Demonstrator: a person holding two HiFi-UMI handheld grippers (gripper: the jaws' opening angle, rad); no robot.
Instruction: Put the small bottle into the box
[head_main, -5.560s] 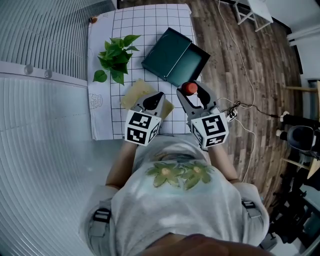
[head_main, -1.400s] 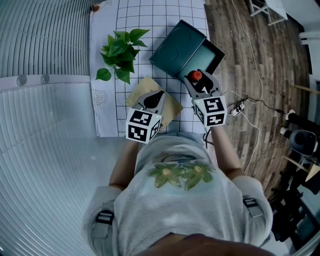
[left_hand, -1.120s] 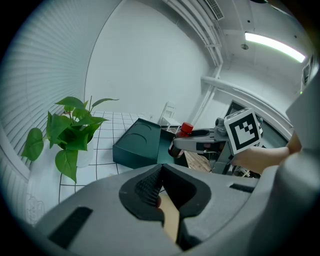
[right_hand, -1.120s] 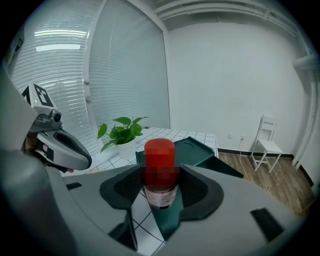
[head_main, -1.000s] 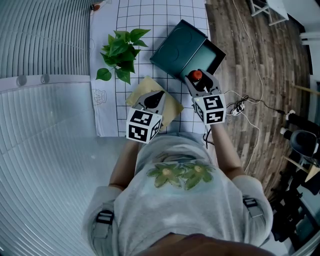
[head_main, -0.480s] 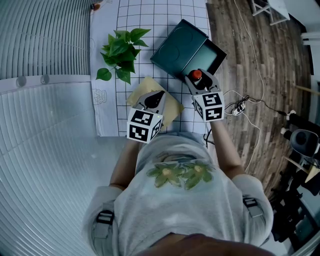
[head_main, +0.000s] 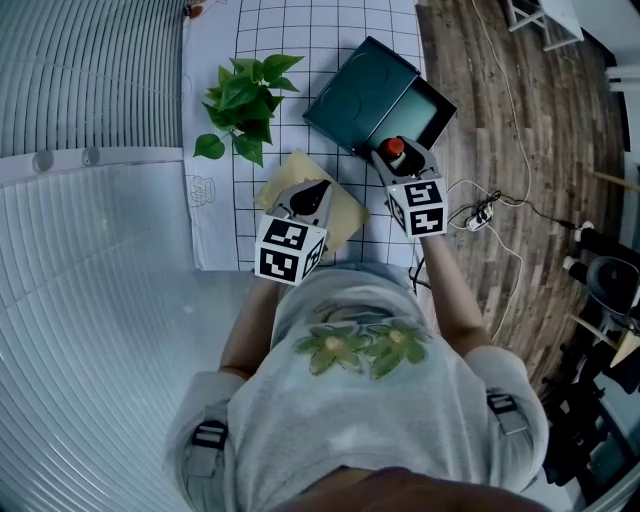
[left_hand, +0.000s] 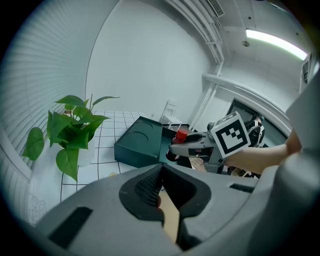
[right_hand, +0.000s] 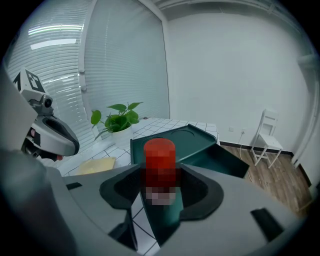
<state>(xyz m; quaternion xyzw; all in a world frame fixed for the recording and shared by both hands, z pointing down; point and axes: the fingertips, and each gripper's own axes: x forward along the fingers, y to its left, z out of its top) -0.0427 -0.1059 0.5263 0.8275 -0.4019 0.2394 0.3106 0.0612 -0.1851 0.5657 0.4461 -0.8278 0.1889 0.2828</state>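
The small bottle (head_main: 394, 149), with its red cap (right_hand: 160, 150), stands upright between the jaws of my right gripper (head_main: 399, 160), which is shut on it. It hangs at the near edge of the open dark green box (head_main: 420, 115), whose lid (head_main: 362, 88) lies folded out to the left. In the right gripper view the box (right_hand: 220, 157) is just ahead of and below my gripper (right_hand: 160, 186). My left gripper (head_main: 312, 192) is shut with nothing in it, over a yellow pad (head_main: 345, 215). The left gripper view (left_hand: 159, 194) shows the bottle (left_hand: 180, 136) beside the box (left_hand: 137, 145).
A potted green plant (head_main: 240, 92) stands on the gridded white mat (head_main: 300, 40), left of the box. The table ends just right of the box, with wooden floor (head_main: 520, 150) and a loose cable (head_main: 482, 212) beyond. A white ribbed surface (head_main: 90, 300) lies to the left.
My right gripper has carried the bottle away from the body, up to the box's near edge. The left gripper has stayed over the yellow pad.
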